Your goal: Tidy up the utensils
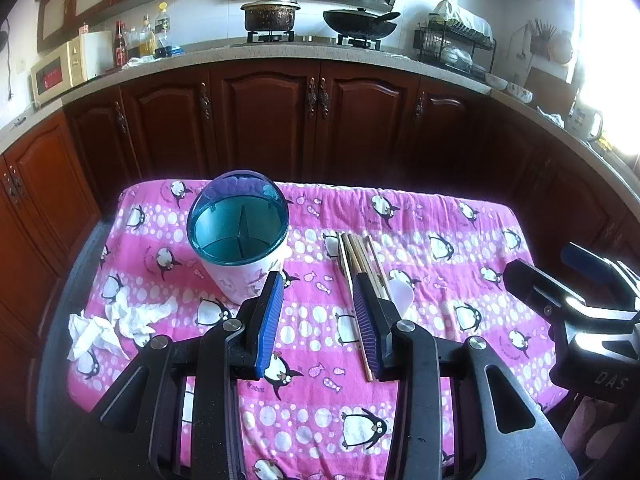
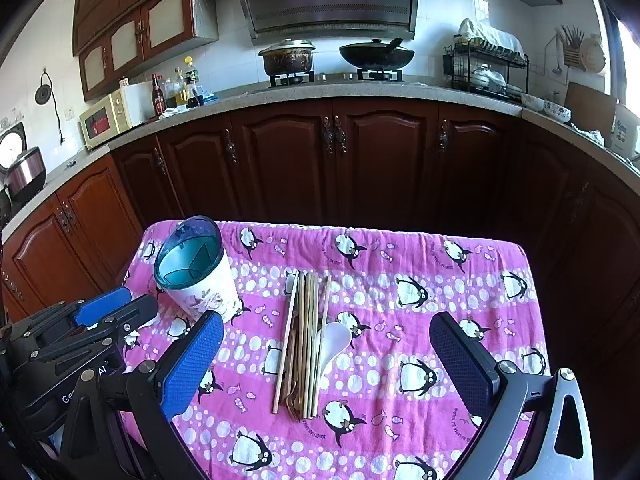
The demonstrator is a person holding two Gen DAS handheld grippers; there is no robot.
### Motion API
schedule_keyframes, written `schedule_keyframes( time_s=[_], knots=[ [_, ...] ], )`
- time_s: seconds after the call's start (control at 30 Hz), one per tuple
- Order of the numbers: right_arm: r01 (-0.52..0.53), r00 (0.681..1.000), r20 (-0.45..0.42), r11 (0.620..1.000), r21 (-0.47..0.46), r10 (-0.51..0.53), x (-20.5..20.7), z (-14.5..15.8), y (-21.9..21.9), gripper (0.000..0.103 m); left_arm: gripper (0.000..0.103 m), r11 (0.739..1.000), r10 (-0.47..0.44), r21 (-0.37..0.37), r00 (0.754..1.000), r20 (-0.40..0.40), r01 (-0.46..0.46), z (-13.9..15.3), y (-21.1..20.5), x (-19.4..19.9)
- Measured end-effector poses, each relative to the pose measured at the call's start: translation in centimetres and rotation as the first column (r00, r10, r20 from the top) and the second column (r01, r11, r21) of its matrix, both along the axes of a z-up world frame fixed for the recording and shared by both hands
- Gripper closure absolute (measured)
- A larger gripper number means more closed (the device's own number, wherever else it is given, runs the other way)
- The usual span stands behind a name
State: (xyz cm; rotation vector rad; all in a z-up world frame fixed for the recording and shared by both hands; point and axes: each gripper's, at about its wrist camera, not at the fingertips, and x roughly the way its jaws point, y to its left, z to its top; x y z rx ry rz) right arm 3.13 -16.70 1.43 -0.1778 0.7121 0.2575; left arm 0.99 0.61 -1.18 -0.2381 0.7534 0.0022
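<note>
A white utensil holder (image 1: 238, 236) with a teal divided inside and a tilted blue lid stands upright on the pink penguin cloth (image 1: 440, 240). To its right lies a bundle of wooden chopsticks (image 1: 360, 256) with a white spoon (image 1: 402, 294) beside it. My left gripper (image 1: 317, 280) hovers between holder and bundle, open, with only cloth between its blue pads. In the right wrist view the chopsticks (image 2: 306, 340), white spoon (image 2: 334, 340) and some gold-coloured utensils (image 2: 294, 396) lie below my right gripper (image 2: 326, 320), which is wide open above them. The holder (image 2: 192, 268) is at its left.
Crumpled white tissue (image 1: 116, 320) lies on the cloth left of the holder. Dark wooden cabinets (image 1: 316, 120) stand behind the table, under a counter with a pot (image 1: 270, 14) and a wok (image 1: 360, 24). The left gripper (image 2: 134, 300) is close to the holder's base.
</note>
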Motion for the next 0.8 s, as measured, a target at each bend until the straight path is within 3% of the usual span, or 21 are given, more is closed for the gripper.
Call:
schedule_keyframes(
  time_s=[0.13, 0.37, 0.8],
  knots=[
    [0.003, 1.000, -0.007, 1.000, -0.003, -0.003, 0.2, -0.4, 0.0, 0.000, 0.068, 1.000, -0.001, -0.011, 1.000, -0.008, 0.001, -0.1, 0.1, 0.2],
    [0.002, 1.000, -0.017, 1.000, -0.008, -0.002, 0.6, -0.7, 0.0, 0.000, 0.068, 0.999, -0.003, 0.039, 1.000, -0.021, 0.004, -0.4, 0.0, 0.5],
    [0.004, 1.000, -0.028, 1.000, -0.022, -0.005, 1.2, -1.5, 0.0, 0.000, 0.068, 0.999, -0.008, 0.037, 1.000, 0.013, 0.007, -0.9, 0.2, 0.8]
  ],
)
